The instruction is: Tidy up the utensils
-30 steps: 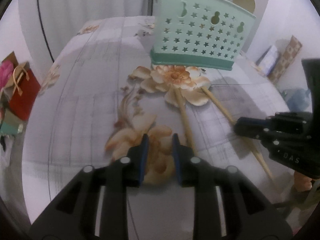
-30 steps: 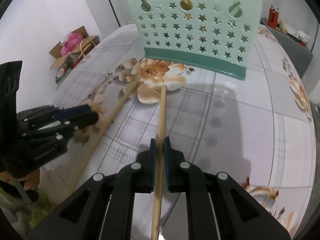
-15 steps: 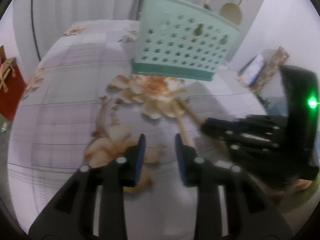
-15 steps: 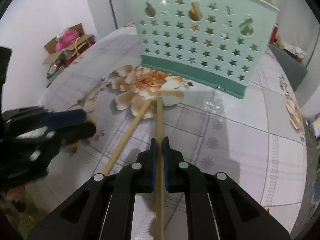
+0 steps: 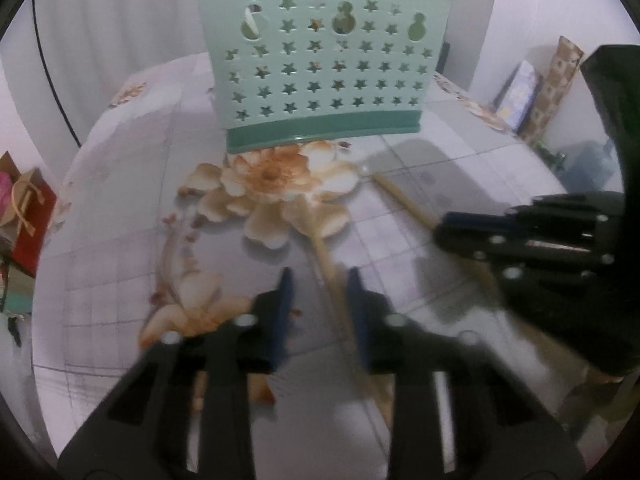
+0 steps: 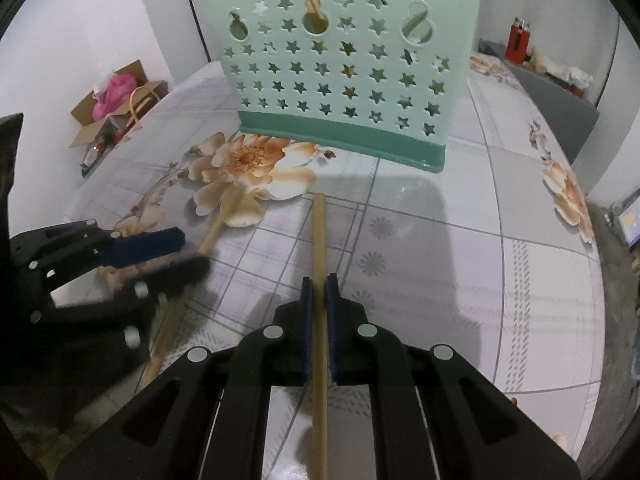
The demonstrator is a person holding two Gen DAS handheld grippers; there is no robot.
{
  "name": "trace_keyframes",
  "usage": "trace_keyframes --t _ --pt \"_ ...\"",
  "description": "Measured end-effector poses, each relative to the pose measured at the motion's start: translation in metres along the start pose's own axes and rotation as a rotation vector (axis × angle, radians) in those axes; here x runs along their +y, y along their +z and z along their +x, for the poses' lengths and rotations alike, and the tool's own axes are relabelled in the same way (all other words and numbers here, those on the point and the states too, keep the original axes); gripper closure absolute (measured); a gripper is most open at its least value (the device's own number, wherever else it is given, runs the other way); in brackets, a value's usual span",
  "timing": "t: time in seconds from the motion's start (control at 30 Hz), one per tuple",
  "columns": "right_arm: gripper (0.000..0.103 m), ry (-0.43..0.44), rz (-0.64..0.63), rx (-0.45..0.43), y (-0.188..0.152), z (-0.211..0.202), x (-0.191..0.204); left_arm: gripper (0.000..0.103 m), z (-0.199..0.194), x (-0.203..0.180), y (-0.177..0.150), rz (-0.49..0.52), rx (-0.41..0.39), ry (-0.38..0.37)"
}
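Two wooden chopsticks lie on the flowered tablecloth in front of a mint-green star-holed utensil holder (image 5: 320, 80) (image 6: 340, 80) with wooden utensils in it. My right gripper (image 6: 319, 282) (image 5: 440, 228) is shut on one chopstick (image 6: 319, 232) (image 5: 400, 196), which points at the holder. My left gripper (image 5: 319, 276) (image 6: 190, 254) straddles the other chopstick (image 5: 320, 240) (image 6: 224, 216). Its jaws are closing, and the stick sits nearer the right pad with a gap still showing on the left side.
A red paper bag (image 5: 24, 220) and an open cardboard box (image 6: 116, 100) stand off the table's left edge. Wrapped rolls and a book (image 5: 556, 80) lean at the right. A grey cabinet (image 6: 552, 92) with a red item is behind on the right.
My left gripper slid right until the loose chopstick came between its jaws, which widened, then narrowed. The right gripper kept its grip, and its chopstick's far end now lies apart from the other stick.
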State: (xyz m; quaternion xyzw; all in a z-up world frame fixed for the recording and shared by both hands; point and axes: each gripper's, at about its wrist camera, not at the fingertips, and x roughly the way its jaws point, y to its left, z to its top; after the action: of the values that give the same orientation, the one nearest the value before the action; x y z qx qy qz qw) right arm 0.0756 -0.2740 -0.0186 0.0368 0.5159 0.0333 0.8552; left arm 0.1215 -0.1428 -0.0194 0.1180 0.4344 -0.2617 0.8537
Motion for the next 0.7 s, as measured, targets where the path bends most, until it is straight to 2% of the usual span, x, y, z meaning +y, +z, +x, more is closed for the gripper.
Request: trace_keyframes --t 0.03,0.13,0.2,0.27,0.33,0.43,0.5,0.57,0.7 --pt "0.096 0.014 0.008 0.007 0.001 0.001 -0.002 0.092 0.001 0.002 0.001 -0.002 0.002 0.002" --pt "0.094 0.057 0.015 0.03 0.005 0.002 -0.003 0.094 0.0 0.01 0.001 -0.02 0.009 -0.004" --pt "0.084 0.062 -0.002 0.037 0.008 0.004 0.0 0.094 0.0 0.012 0.001 -0.023 0.009 0.0" --pt "0.078 0.054 -0.028 0.043 0.012 0.006 0.006 0.094 0.0 0.013 0.001 -0.026 0.008 0.003" --pt "0.078 0.021 -0.058 0.044 0.016 0.009 0.012 0.095 0.0 0.014 0.002 -0.028 0.008 0.005" --pt "0.079 -0.01 -0.087 0.045 0.02 0.013 0.019 0.095 -0.001 0.014 0.002 -0.03 0.008 0.008" --pt "0.091 -0.008 -0.094 0.044 0.023 0.015 0.02 0.095 0.0 0.015 0.003 -0.031 0.008 0.01" --pt "0.096 0.011 -0.079 0.047 0.024 0.016 0.019 0.095 0.001 0.015 0.004 -0.032 0.008 0.012" --pt "0.096 0.017 -0.053 0.043 0.025 0.016 0.015 0.095 0.001 0.016 0.003 -0.035 0.007 0.02"
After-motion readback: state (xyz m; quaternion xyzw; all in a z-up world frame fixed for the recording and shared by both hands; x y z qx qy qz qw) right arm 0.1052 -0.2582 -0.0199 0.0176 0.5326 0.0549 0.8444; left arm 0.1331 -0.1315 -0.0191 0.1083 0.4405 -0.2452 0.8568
